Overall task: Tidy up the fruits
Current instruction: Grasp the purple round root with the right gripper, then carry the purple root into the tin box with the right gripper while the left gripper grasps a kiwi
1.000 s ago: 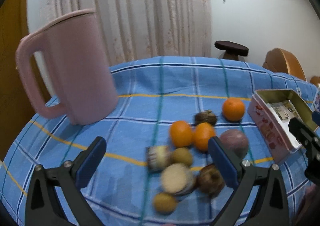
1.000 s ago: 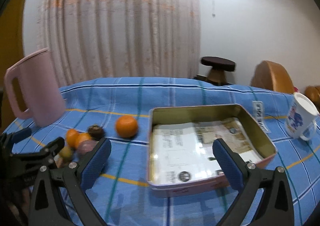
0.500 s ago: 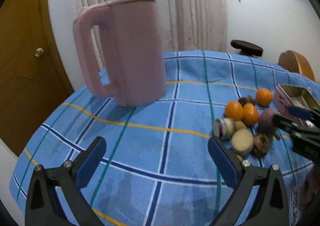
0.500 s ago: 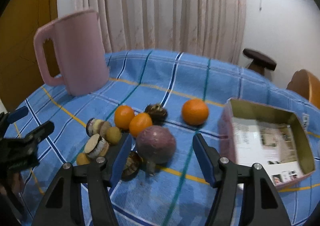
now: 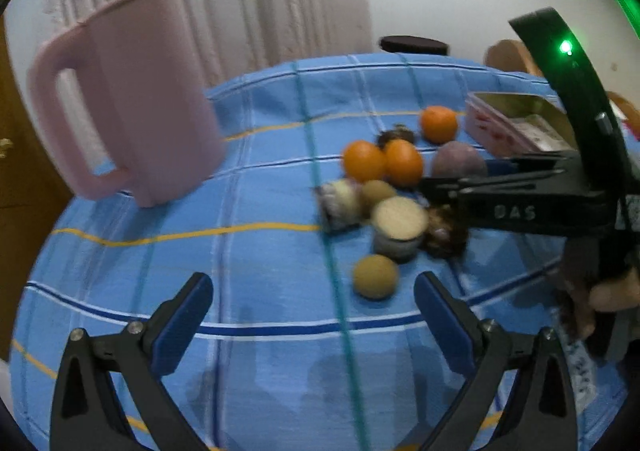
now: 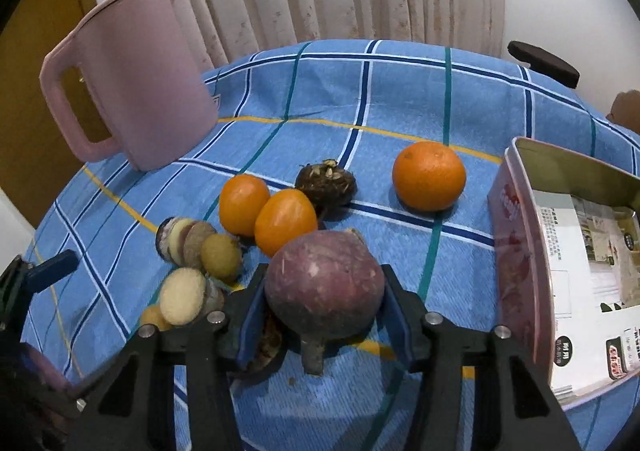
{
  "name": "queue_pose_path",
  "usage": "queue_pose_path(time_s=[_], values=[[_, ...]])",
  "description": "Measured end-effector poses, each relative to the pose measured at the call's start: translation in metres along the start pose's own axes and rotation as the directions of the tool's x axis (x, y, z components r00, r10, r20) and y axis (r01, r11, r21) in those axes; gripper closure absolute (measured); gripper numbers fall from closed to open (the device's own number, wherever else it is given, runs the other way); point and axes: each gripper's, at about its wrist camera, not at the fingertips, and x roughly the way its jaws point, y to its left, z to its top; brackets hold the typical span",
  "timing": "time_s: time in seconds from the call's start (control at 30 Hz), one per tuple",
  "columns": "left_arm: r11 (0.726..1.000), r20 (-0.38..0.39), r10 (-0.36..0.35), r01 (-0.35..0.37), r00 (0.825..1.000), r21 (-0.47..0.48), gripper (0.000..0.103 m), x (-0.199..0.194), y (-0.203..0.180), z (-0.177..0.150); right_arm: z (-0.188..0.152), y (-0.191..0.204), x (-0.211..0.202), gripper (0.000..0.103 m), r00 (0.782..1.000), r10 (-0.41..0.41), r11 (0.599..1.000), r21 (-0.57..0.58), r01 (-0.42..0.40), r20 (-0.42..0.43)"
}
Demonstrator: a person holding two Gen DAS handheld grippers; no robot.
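Tablecloth (image 6: pixel 328 99), blue with white, navy, teal and yellow checks, fills both of my wrist views and carries everything else. Next in size is the pink jug (image 6: pixel 132 91), standing upright at the far left with its handle turned outward. On the right edge I see the open tin box (image 6: pixel 520 251), pink on the outside, with printed paper lying flat inside; it holds no fruit that I can see. My right gripper (image 6: pixel 324 295) has its blue pads on either side of the purple fruit (image 6: pixel 324 283), and its jaws are closing; the pads look pressed against the fruit's flanks, so I read it as grasped, with the fruit low over the cloth or on it, its stem pointing toward the camera. My left gripper (image 5: pixel 312 323) hangs spread wide above bare cloth, nothing between its pads. Beyond the purple fruit, a single orange (image 6: pixel 429 175) sits apart near the tin, and two smaller oranges (image 6: pixel 264 211) touch each other. A dark scaly fruit (image 6: pixel 326 183) lies just behind that pair. To the left I see cut slices (image 6: pixel 180 295) and small brownish round fruits (image 5: pixel 375 276), the nearest of them just ahead of my left gripper.
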Motion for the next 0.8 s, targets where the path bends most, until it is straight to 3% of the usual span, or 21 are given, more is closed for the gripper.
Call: queue_pose_path(time_s=[0.07, 0.17, 0.23, 0.33, 0.43, 0.6, 0.8], values=[[1.000, -0.001, -0.020, 0.020, 1.000, 0.011, 0.007, 0.003, -0.004, 0.001, -0.004, 0.000, -0.005, 0.049, 1.000, -0.001, 1.000, -0.002, 0.001, 0.014], [0.999, -0.030, -0.026, 0.028, 0.999, 0.046, 0.024, 0.016, -0.011, 0.004, -0.006, 0.000, -0.014, 0.049, 0.998, 0.008, 1.000, -0.005, -0.008, 0.055], [0.998, -0.069, -0.040, 0.043, 0.997, 0.044, 0.042, 0.027, -0.014, 0.006, -0.005, 0.001, -0.027, 0.049, 0.994, 0.010, 1.000, -0.012, -0.009, 0.106], [0.994, -0.073, -0.111, 0.112, 0.991, 0.005, 0.058, 0.031, -0.010, 0.007, -0.003, 0.003, -0.040, 0.049, 0.989, 0.001, 1.000, -0.027, 0.003, 0.149], [0.992, -0.068, -0.127, 0.127, 0.990, 0.002, 0.074, 0.029, -0.011, 0.007, -0.003, 0.003, -0.041, 0.049, 0.988, -0.011, 0.999, -0.041, 0.017, 0.155], [0.996, -0.054, -0.092, 0.092, 0.994, 0.005, 0.074, 0.024, -0.011, 0.008, -0.003, -0.001, -0.047, 0.049, 0.986, -0.009, 0.999, -0.031, 0.014, 0.165], [0.998, 0.056, -0.065, 0.066, 0.996, -0.006, 0.074, -0.001, -0.010, 0.023, -0.001, -0.004, -0.068, 0.049, 0.968, -0.061, 0.996, -0.049, 0.075, 0.242]])
